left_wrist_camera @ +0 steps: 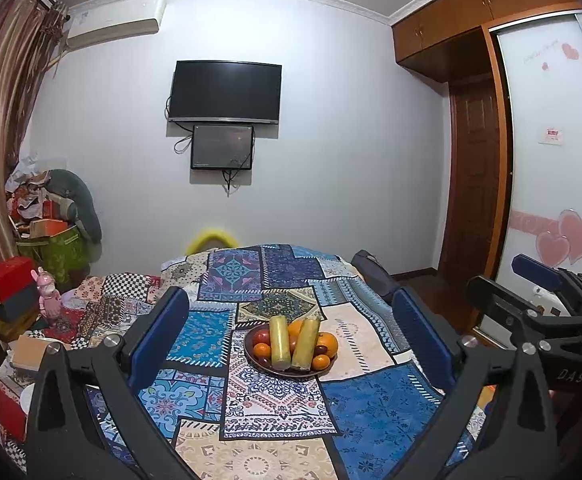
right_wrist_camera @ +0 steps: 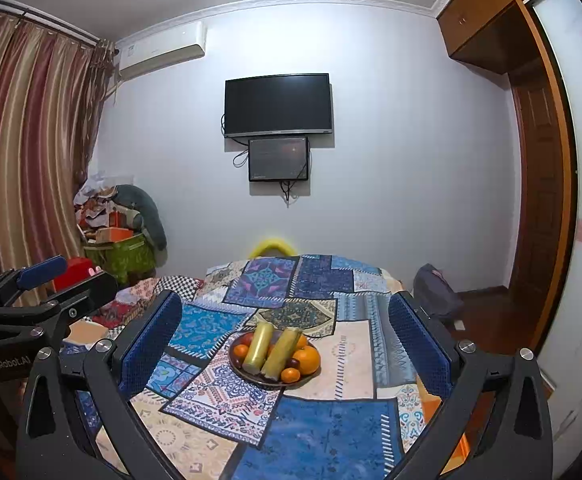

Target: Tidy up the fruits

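Fruit bowl [left_wrist_camera: 291, 364] seen on the patchwork tablecloth [left_wrist_camera: 379, 412], both grippers held above the near edge.

The left gripper [left_wrist_camera: 291, 344] and right gripper [right_wrist_camera: 285, 344] are spread wide, with nothing gripped. Two pale yellow-green stalks [right_wrist_camera: 269, 346] are laid across oranges [right_wrist_camera: 307, 359] and red fruit inside the bowl, mid-table, well apart from either claw.

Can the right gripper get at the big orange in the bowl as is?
Probably yes. The right gripper is open and empty, and the orange sits exposed on the bowl's right side. The two yellow-green stalks lie beside it, not over it.
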The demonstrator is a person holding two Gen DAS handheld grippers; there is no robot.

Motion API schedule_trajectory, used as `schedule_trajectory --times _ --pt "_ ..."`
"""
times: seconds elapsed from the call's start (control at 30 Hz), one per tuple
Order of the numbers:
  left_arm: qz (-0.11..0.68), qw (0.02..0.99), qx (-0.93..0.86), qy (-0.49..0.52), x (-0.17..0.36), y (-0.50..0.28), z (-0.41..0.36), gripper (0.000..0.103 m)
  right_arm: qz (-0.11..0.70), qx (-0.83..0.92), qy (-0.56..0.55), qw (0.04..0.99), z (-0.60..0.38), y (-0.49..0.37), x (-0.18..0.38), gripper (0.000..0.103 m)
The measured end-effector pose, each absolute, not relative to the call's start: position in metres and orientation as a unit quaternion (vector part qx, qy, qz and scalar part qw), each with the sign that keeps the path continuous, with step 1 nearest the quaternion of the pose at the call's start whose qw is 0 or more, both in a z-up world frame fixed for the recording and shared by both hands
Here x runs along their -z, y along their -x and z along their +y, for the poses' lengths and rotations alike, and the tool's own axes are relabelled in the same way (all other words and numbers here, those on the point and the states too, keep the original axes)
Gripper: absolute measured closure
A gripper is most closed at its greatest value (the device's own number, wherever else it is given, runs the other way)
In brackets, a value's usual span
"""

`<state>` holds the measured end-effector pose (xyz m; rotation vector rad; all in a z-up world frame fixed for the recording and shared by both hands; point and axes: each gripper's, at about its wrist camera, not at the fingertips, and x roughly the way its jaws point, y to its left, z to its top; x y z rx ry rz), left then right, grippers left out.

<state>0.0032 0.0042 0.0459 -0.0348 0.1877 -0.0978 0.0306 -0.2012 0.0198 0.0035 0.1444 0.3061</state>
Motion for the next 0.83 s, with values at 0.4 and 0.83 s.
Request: schedule_trajectory --times 0.4,0.83 --pt "0.095 0.994 0.058 0.016 -0.0471 -0.001 0.0032 0.0 0.07 -0.153 -0.006 0.986 -0.2018 -0.0302 -0.0211 0.0" --pt "0.104 0.992 0.061 0.024 -0.0465 -0.0031 0.0054 0.0 0.07 -0.155 -0.007 0.985 -0.2019 -0.031 -0.0217 0.0"
